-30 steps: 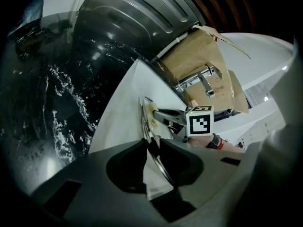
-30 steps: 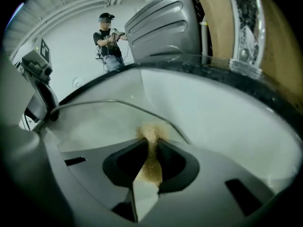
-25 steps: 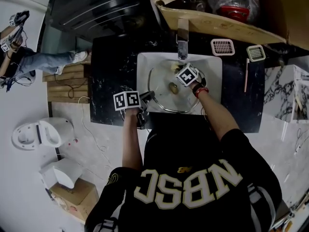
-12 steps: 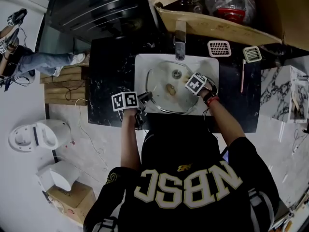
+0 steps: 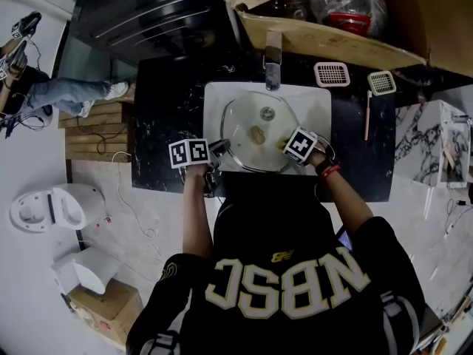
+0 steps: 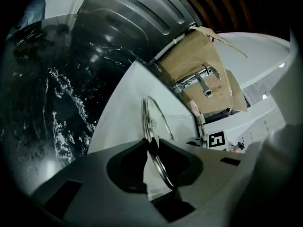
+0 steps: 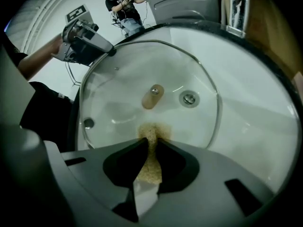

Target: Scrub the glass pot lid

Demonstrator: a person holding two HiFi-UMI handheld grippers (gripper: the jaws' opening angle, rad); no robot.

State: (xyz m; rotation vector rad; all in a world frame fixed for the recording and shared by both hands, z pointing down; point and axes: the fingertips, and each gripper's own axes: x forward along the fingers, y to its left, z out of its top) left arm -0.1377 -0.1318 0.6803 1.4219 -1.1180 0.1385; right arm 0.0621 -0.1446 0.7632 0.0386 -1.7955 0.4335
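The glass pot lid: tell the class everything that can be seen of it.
The glass pot lid is round and clear, with a metal rim and a tan, wood-looking knob at its centre. It lies in the white sink, whose drain shows through the glass. The left tongs are shut on its rim; a tan scrub pad held in the right tongs presses on the glass.

Faucet (image 5: 272, 63), cardboard box (image 5: 334, 38), black marble countertop (image 5: 167, 109).
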